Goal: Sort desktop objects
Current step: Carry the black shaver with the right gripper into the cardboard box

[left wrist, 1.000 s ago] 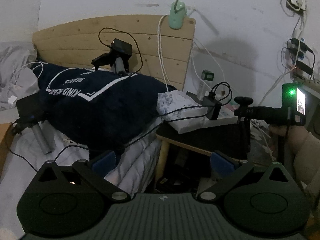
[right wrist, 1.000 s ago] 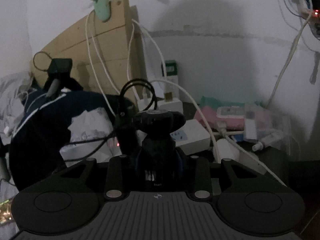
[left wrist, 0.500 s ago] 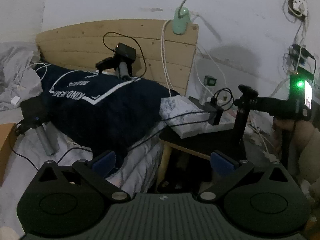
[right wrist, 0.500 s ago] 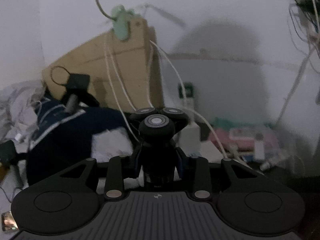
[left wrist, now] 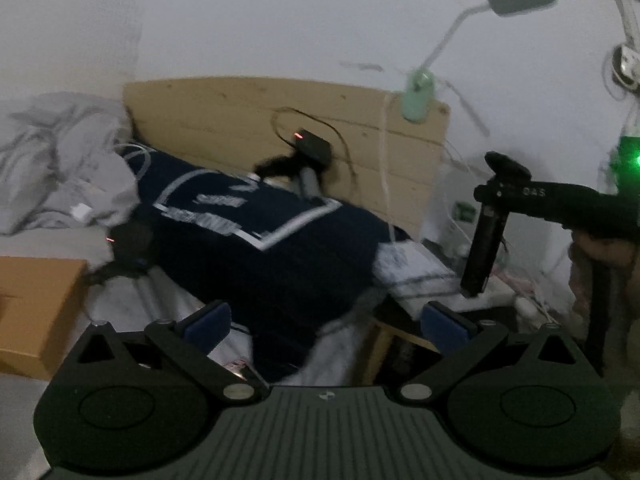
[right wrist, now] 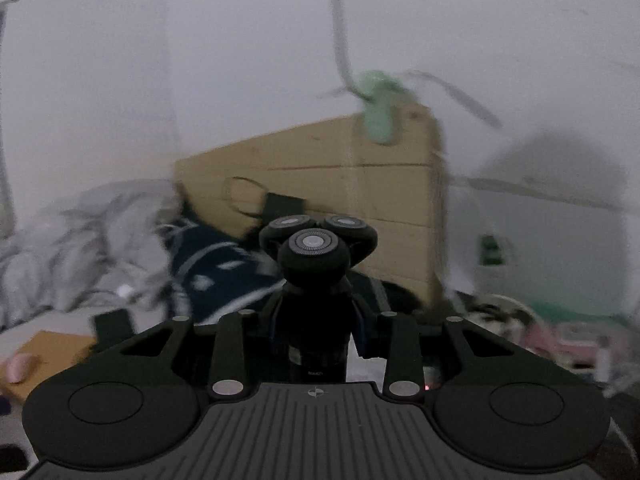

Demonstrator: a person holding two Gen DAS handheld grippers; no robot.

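Note:
My right gripper (right wrist: 318, 320) is shut on a black three-head electric shaver (right wrist: 316, 256), held upright with its heads above the fingers, in the air in front of the wooden headboard. In the left wrist view the same shaver (left wrist: 486, 240) hangs from the right gripper at the right, lifted above the dark bedside table (left wrist: 472, 312). My left gripper (left wrist: 326, 326) is open and empty, its blue pads (left wrist: 208, 322) wide apart, over the bed's edge.
A navy pillow (left wrist: 272, 248) and grey bedding (left wrist: 60, 168) lie on the bed. A wooden headboard (left wrist: 248, 120) carries a green clip lamp (left wrist: 418, 100) and cables. A cardboard box (left wrist: 36, 304) sits at left. Clutter covers the bedside table (right wrist: 560, 336).
The right gripper has lifted the shaver up off the bedside table and swung left toward the bed. The left gripper has tilted up and shifted, still open.

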